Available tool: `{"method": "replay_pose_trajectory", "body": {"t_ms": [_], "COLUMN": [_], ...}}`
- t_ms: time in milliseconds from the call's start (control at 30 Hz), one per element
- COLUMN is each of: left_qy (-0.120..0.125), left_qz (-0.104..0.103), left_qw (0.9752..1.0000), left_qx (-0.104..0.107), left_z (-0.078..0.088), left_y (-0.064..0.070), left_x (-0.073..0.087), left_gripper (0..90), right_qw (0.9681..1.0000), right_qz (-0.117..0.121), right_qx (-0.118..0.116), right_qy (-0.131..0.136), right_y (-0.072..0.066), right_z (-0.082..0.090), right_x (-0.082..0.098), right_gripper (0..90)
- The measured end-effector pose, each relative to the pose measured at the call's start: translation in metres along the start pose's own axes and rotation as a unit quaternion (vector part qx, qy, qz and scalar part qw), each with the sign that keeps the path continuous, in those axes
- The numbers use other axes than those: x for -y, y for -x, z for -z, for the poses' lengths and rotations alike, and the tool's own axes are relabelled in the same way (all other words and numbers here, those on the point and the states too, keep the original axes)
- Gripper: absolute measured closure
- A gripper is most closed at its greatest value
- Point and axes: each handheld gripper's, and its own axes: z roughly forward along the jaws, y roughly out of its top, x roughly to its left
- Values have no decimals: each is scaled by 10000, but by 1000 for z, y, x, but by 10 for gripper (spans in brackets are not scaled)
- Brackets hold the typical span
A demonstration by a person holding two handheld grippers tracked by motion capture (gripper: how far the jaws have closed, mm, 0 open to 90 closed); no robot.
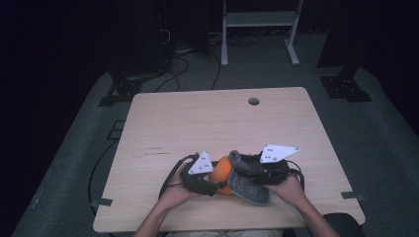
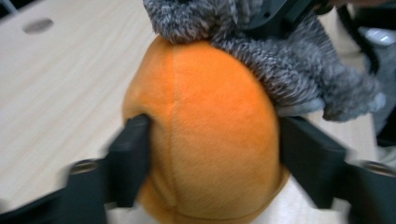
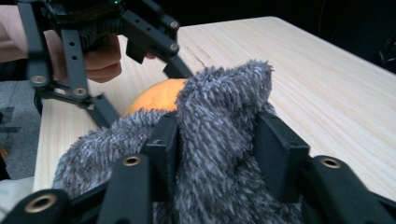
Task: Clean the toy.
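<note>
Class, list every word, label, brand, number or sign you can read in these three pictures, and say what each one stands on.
None can be read: the orange plush, the grey fuzzy cloth, the wooden table and both grey plates carry no legible writing.
The faint dark marks on the tabletop are too small to read.

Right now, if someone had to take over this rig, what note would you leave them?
Left gripper: shut on the orange plush ball, jaws pressing its sides.
Right gripper: jaws on either side of a fold of the grey fuzzy cloth; whether the pads still press it cannot be told.
Position: both sit at the near edge of the table; the cloth drapes over part of the ball.
Done: cloth partly on the ball.
Left: probably finish covering or pulling it off; check the right grip first.
</note>
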Motion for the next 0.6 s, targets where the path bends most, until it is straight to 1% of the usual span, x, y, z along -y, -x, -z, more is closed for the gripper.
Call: {"method": "replay_pose_trajectory", "body": {"t_ms": [33,67,100,167,200,233,267,300,333,367,400,433,467,500,533,567,600], "left_qy": [-54,-74,-108,-111,-92,-21,83,57,79,65,76,95,109,95,55,37,61], "left_qz": [95,163,197,261,304,256,147,90,57,-57,-119,-192,-219,-299,-343,-345,-249], "left_qw": [9999,9998,9997,9996,9995,9996,9996,9997,9996,9995,9995,9993,9993,9991,9990,9991,9995], "left_qx": [51,68,55,44,15,-140,-235,-230,-264,-295,-293,-295,-285,-289,-286,-250,-192], "left_z": [-1,-3,-4,-5,-4,-1,2,3,3,4,4,3,3,1,1,1,0], "left_y": [-2,-2,-2,-3,-4,-4,-3,-3,-2,-1,0,1,2,4,4,5,4], "left_x": [0,0,0,1,1,1,2,2,2,2,2,2,2,1,0,-1,0], "left_gripper": [168,127,99,75,81,162,252,299,319,338,350,361,365,365,359,344,301], "right_qw": [10000,9999,9998,9997,9998,9999,9999,9999,9999,9996,9992,9991,9993,9995,9998,10000,9997], "right_qz": [-14,16,49,86,71,46,57,52,18,14,6,-25,-95,-92,-36,11,65], "right_qx": [62,135,162,180,155,124,131,143,151,273,390,415,354,289,168,-12,-221], "right_qy": [-59,-85,-116,-116,-103,-87,-82,-49,-29,-50,-102,-122,-107,-108,-79,-3,81], "right_y": [-1,-2,-4,-6,-5,-5,-3,-1,1,5,8,10,12,12,8,3,-2], "right_z": [-1,-3,-3,-4,-3,-2,0,5,9,15,18,20,22,21,19,16,13], "right_x": [1,1,0,-1,-1,-1,-1,-1,-2,-1,0,1,2,2,0,-2,-4], "right_gripper": [631,685,714,754,762,768,776,784,786,787,787,787,787,787,786,786,785]}}
